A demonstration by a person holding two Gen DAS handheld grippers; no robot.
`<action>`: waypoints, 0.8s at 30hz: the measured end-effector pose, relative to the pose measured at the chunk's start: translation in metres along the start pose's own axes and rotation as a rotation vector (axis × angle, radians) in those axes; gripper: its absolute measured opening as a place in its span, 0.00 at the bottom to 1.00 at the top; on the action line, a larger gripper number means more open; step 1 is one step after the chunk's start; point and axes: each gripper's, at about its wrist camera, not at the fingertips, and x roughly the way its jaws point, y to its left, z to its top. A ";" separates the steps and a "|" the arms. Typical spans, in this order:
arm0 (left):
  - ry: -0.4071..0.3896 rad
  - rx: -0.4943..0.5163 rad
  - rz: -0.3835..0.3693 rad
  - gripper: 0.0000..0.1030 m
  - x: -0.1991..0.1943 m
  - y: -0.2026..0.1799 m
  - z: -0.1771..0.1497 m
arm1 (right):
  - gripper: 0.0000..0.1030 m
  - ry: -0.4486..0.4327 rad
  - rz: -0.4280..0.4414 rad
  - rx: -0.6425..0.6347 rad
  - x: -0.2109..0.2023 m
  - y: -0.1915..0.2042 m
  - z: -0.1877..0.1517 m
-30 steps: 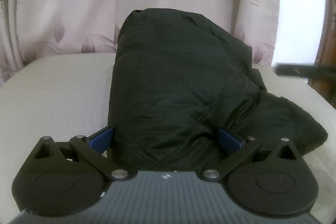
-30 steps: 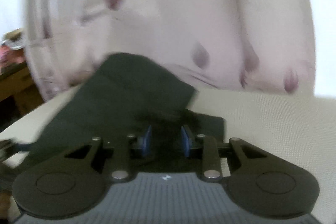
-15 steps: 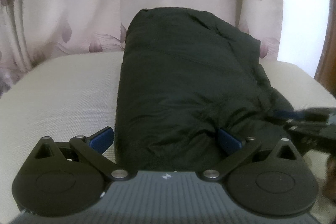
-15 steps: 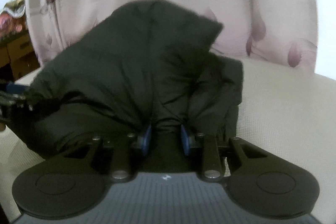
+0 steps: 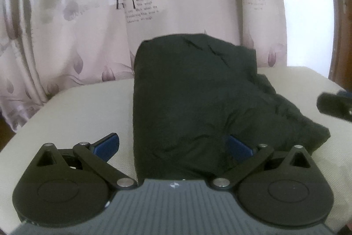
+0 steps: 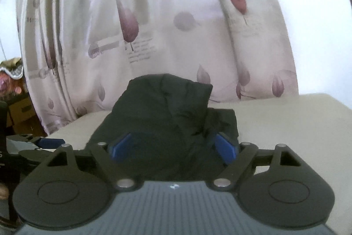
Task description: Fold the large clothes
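The dark garment (image 6: 167, 124) has just been let go by the right gripper (image 6: 173, 148): half a second ago a pinch of cloth was clamped between its blue pads, and now the jaws are opening, standing wide apart with cloth lying loose between them but not pressed. The left gripper (image 5: 171, 147) is seen with its jaws spread wide, as in the earlier views; one pad lies clear on the cushion, the other is part-buried in a fold, and nothing is gripped. The garment (image 5: 198, 102) is found resting as a thick folded bundle on the cream cushion (image 5: 77, 116), its far end against the leaf-printed curtain (image 5: 88, 14). The flap carried over by the right side is judged to be laid down, so this fold appears complete; a loose lobe at the right edge remains untidy.
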 end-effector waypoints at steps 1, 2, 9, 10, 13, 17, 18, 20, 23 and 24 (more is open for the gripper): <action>-0.006 -0.013 -0.007 1.00 -0.003 0.002 0.001 | 0.84 0.003 -0.002 0.007 -0.002 0.001 0.001; -0.012 -0.025 -0.015 1.00 -0.005 0.005 0.002 | 0.86 0.005 -0.004 0.013 -0.005 0.001 0.002; -0.063 -0.072 -0.014 1.00 -0.023 0.015 0.011 | 0.87 -0.004 0.013 0.039 -0.020 0.006 0.000; -0.068 -0.075 -0.010 1.00 -0.026 0.015 0.012 | 0.87 -0.008 0.011 0.036 -0.023 0.007 0.000; -0.084 -0.082 -0.011 1.00 -0.032 0.018 0.014 | 0.88 -0.015 0.011 0.034 -0.028 0.010 -0.001; -0.101 -0.078 -0.018 1.00 -0.040 0.019 0.014 | 0.88 -0.014 0.014 0.039 -0.032 0.011 -0.001; -0.108 -0.075 -0.015 1.00 -0.042 0.019 0.015 | 0.88 -0.013 0.015 0.041 -0.033 0.011 -0.001; -0.116 -0.065 -0.006 1.00 -0.046 0.017 0.015 | 0.88 -0.012 0.020 0.045 -0.036 0.012 -0.001; -0.131 -0.052 -0.008 1.00 -0.051 0.016 0.015 | 0.88 -0.018 0.025 0.037 -0.041 0.016 -0.002; -0.138 -0.045 -0.003 1.00 -0.053 0.015 0.015 | 0.89 -0.021 0.024 0.034 -0.043 0.017 -0.002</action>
